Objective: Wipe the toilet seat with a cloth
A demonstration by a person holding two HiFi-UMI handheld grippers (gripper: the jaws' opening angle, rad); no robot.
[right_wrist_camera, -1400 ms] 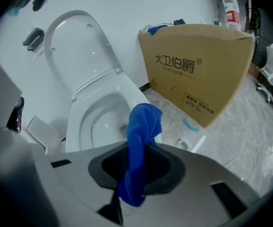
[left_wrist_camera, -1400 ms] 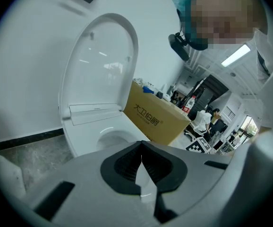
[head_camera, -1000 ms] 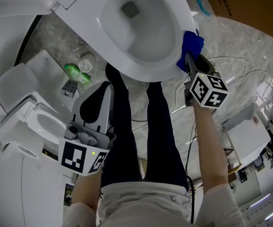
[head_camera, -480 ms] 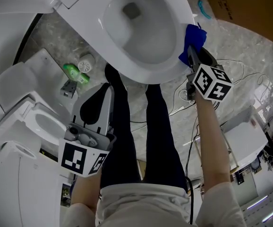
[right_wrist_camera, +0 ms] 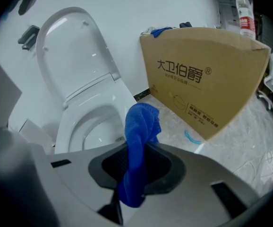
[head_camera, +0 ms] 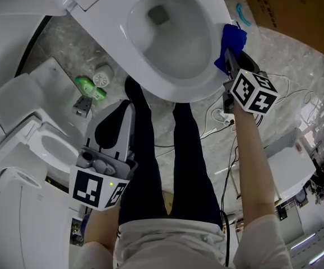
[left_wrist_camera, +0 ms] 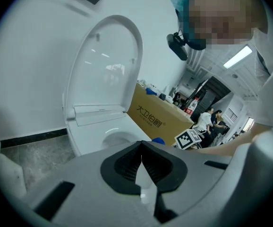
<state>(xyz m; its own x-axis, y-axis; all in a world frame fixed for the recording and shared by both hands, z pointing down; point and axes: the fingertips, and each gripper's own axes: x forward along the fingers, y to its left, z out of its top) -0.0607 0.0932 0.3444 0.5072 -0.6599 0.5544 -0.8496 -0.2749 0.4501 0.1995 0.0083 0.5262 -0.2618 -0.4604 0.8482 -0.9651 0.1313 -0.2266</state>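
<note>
A white toilet with its lid (left_wrist_camera: 106, 65) raised fills the top of the head view. Its seat (head_camera: 207, 80) rings the bowl. My right gripper (head_camera: 227, 60) is shut on a blue cloth (head_camera: 231, 45), which presses against the seat's right outer edge. In the right gripper view the cloth (right_wrist_camera: 139, 136) hangs bunched between the jaws of that gripper (right_wrist_camera: 136, 162), with the seat (right_wrist_camera: 75, 122) just beyond. My left gripper (head_camera: 128, 104) is held low beside the person's legs, away from the toilet. Its jaws are shut on nothing (left_wrist_camera: 141, 162).
A large cardboard box (right_wrist_camera: 202, 74) stands right of the toilet. A second white toilet (head_camera: 44, 144) sits at the left, with a green item (head_camera: 89, 86) on the floor near it. Cables (head_camera: 218, 116) and a white unit (head_camera: 294, 161) lie at the right.
My right gripper has slid the blue cloth along the seat's right edge, away from the front and toward the back. The left gripper has stayed where it was.
</note>
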